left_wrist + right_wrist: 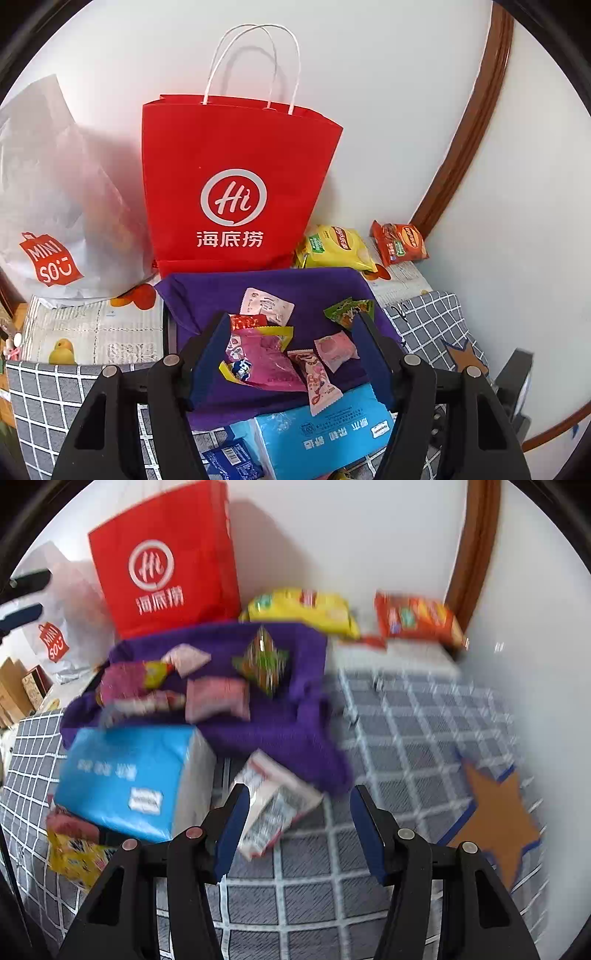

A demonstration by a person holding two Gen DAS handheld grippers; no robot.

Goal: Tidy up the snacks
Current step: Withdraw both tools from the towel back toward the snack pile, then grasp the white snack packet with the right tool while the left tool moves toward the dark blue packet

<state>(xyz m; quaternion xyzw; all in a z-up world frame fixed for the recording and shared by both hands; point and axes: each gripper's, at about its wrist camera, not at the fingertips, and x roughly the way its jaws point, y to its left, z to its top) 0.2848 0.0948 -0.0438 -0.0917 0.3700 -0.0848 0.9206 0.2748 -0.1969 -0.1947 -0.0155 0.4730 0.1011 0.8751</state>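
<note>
Where our left gripper (291, 325) hangs with jaws apart and nothing pressed between them, the purple cloth bin (207, 295) lies below, holding small packets: a magenta pouch (266, 358), pink sachets (334, 349), a green candy (347, 310). Our right gripper (295, 797) is likewise spread and empty above the checked cloth (406, 731), a white snack packet (273, 805) just ahead by its left finger.
</note>
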